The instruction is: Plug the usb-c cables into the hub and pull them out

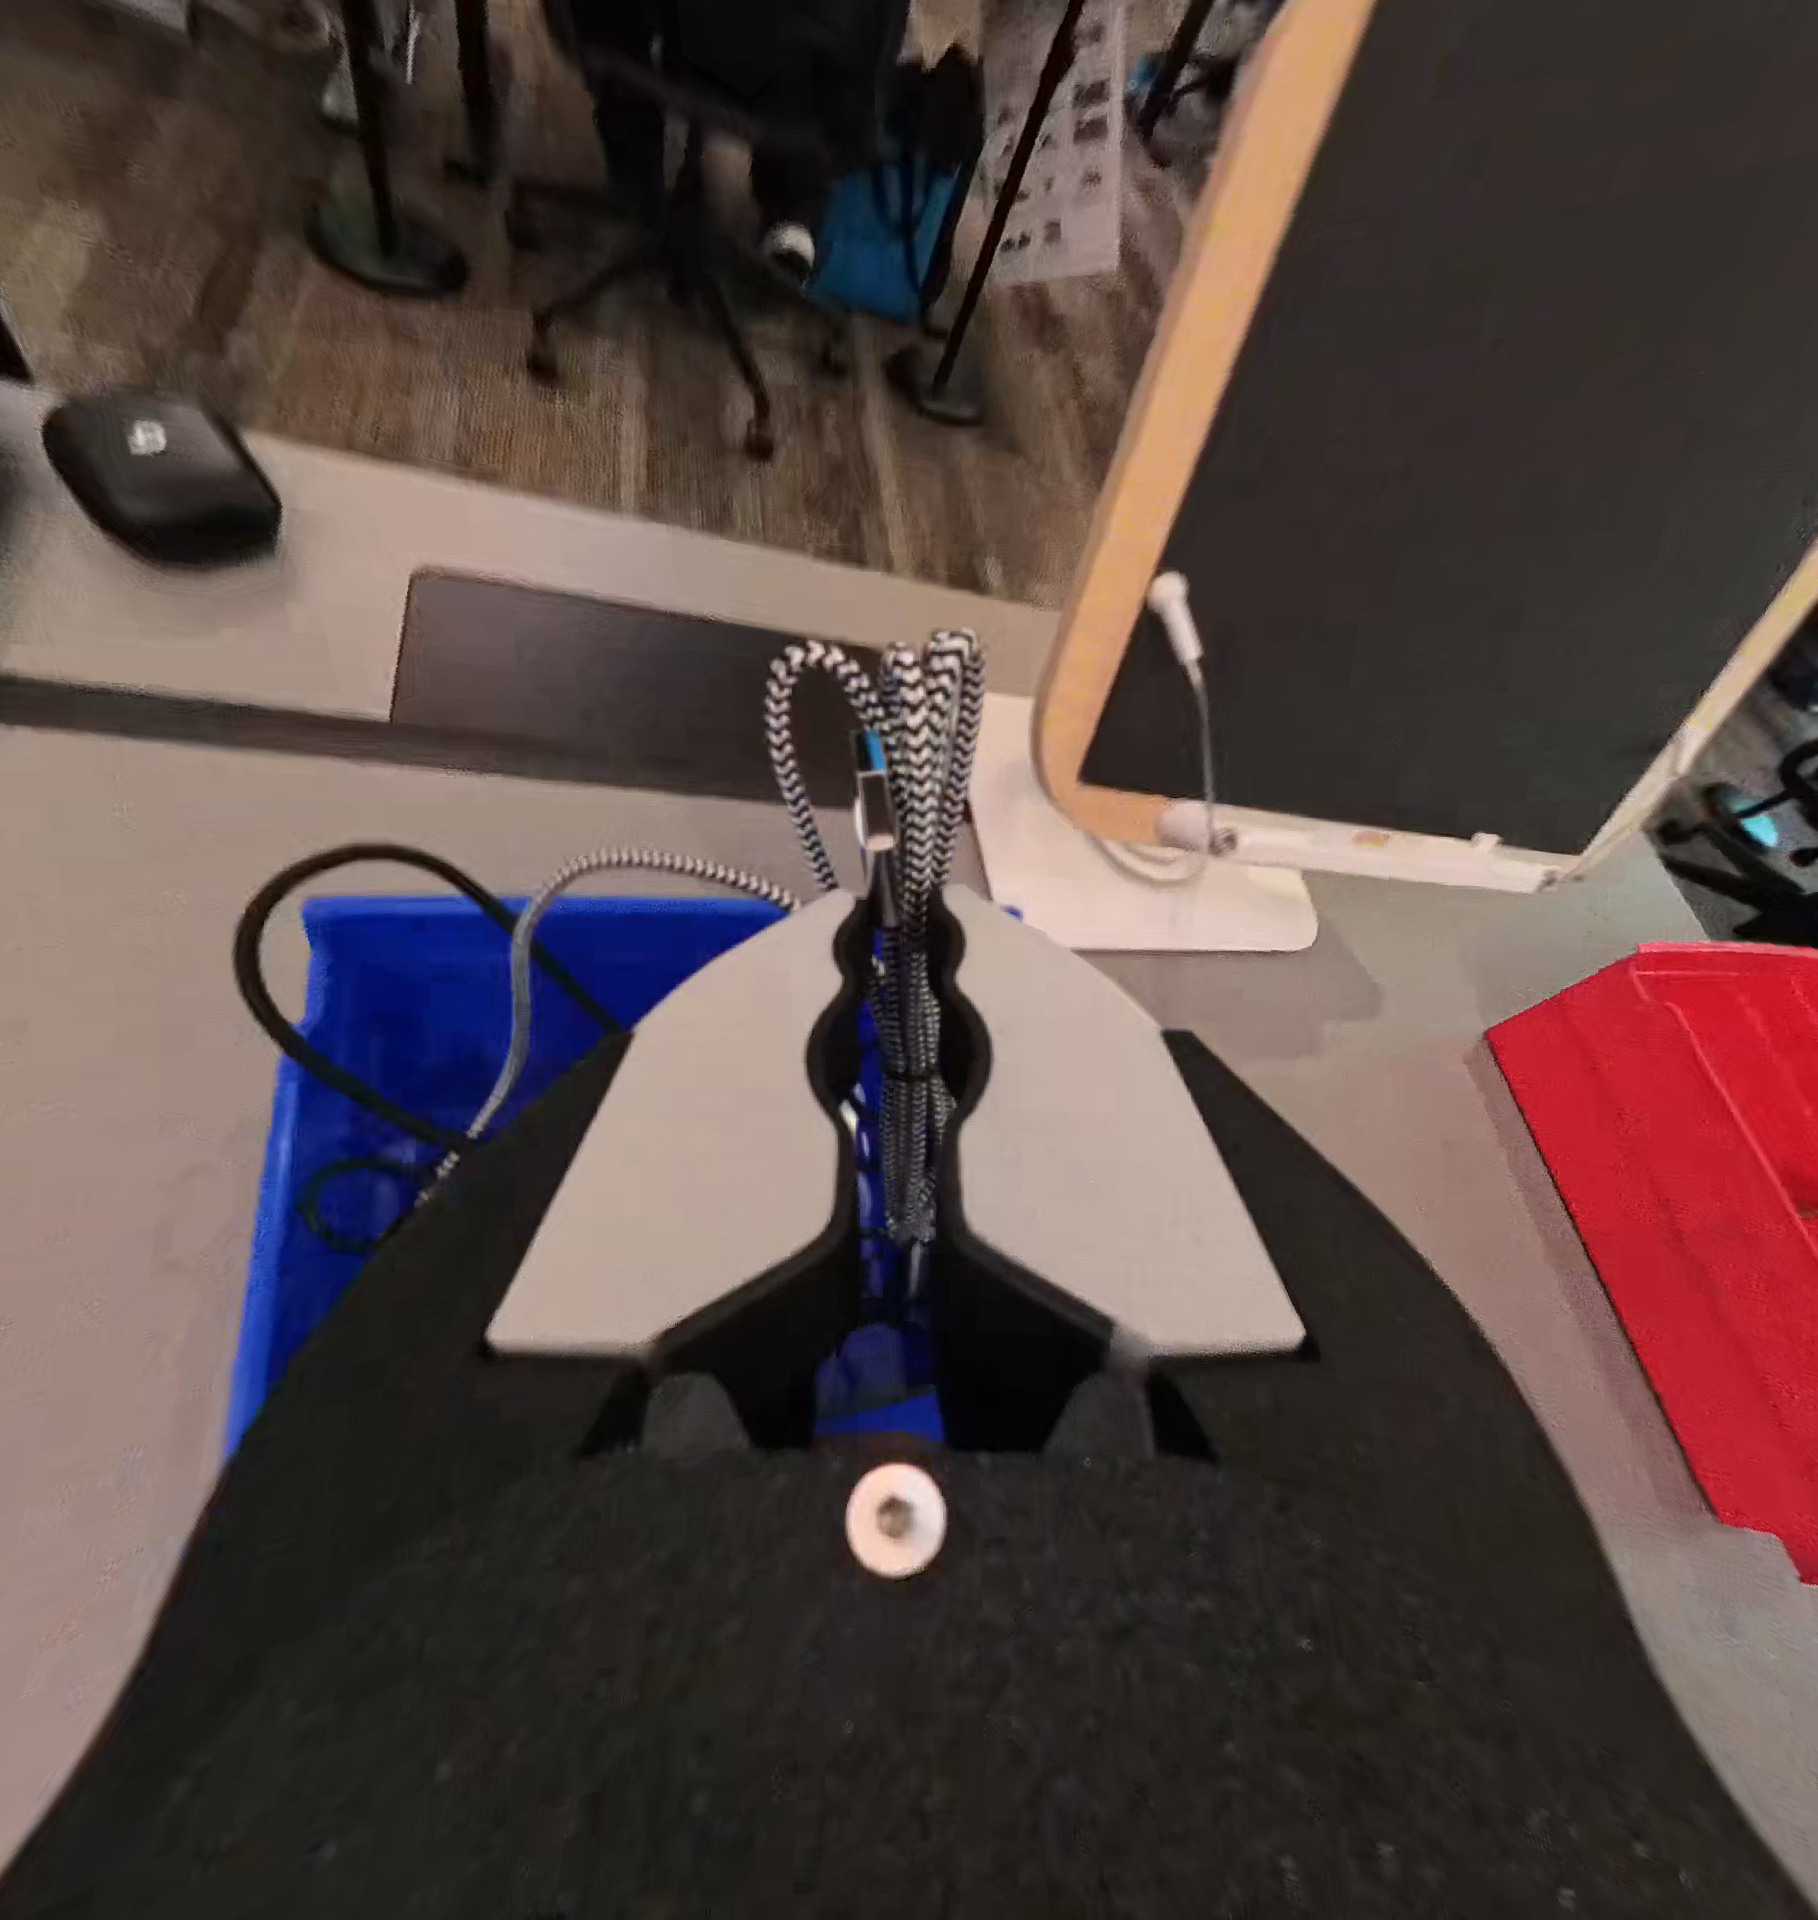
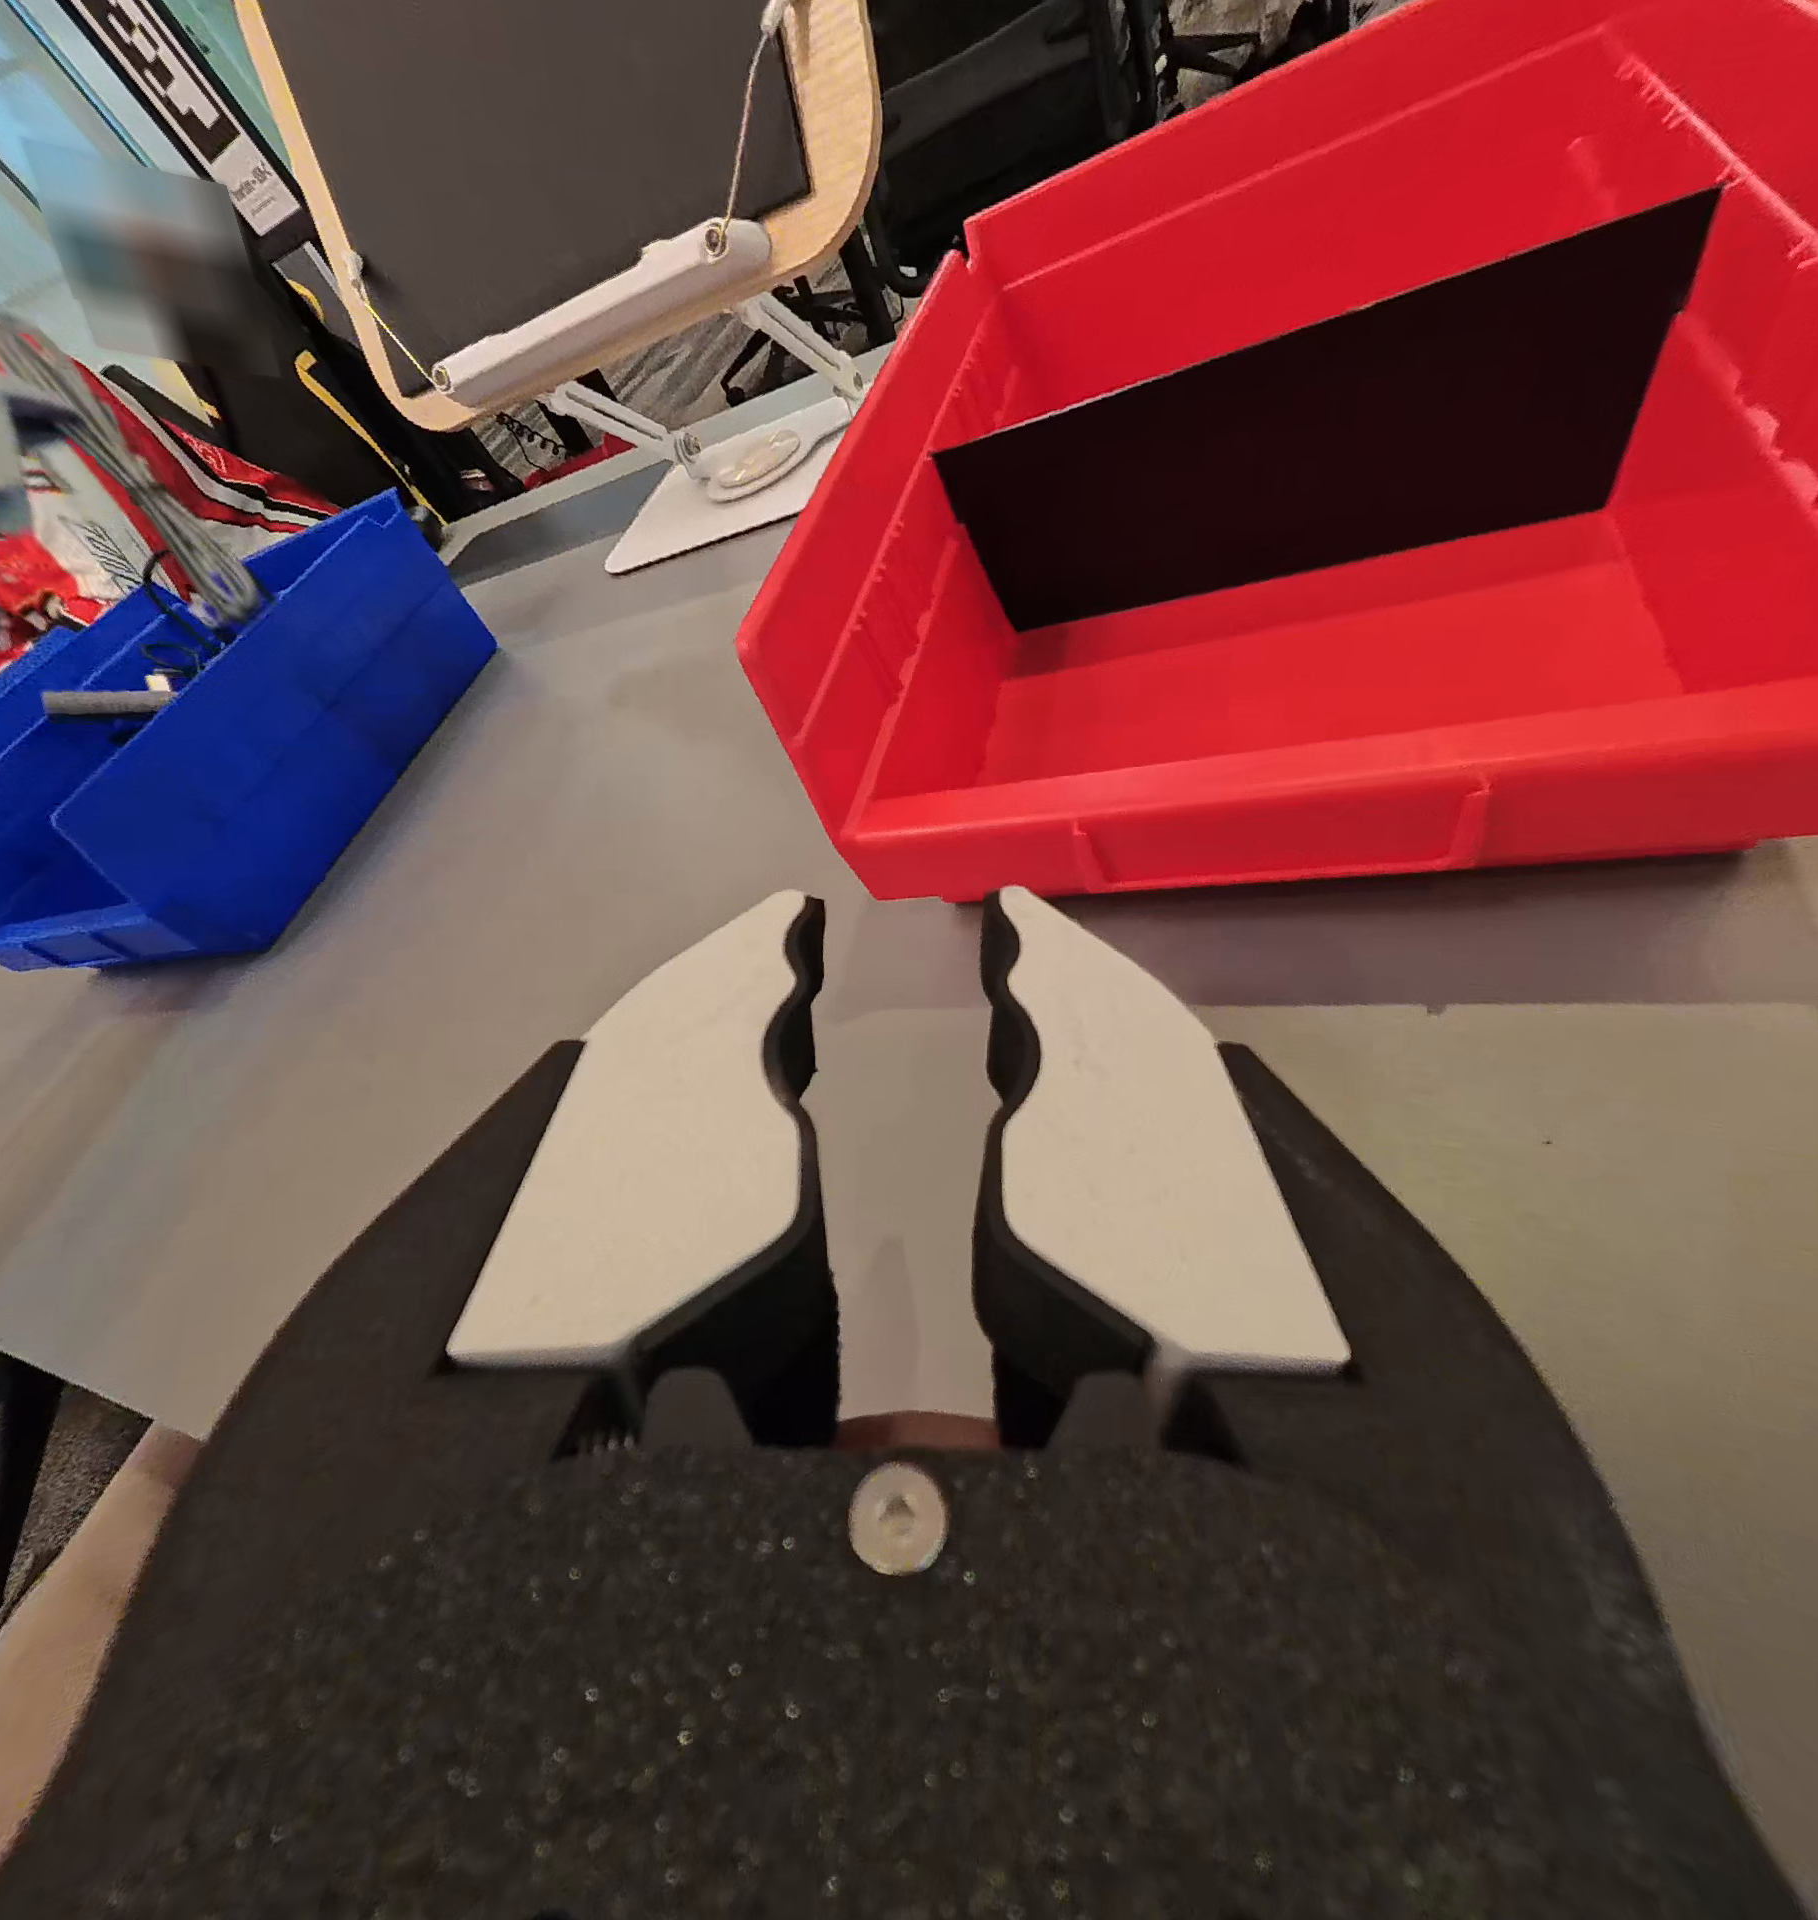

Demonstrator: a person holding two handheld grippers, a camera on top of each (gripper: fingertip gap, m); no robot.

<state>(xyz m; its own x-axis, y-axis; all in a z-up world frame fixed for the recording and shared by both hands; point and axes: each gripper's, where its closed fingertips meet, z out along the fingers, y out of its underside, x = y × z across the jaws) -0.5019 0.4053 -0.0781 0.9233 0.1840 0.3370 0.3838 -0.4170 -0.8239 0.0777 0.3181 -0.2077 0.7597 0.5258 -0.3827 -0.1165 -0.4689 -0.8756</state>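
Left gripper (image 1: 897, 935): clamped on bundled braided cable (image 1: 910, 821) above blue bin (image 1: 406, 997).
Right gripper (image 2: 903, 920): jaws apart, empty.
Advice: lift straight, avoiding snags on loose cables.

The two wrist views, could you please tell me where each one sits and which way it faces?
Left wrist view: sits on the left gripper, looking along its fingers, shut on a bundled braided cable, over the blue bin, toward the table's far edge.
Right wrist view: sits on the right gripper, looking low across the grey table at the red bin; its fingers stand apart, holding nothing.
Shared: both bins, the table and the wood-framed dark panel appear in both.
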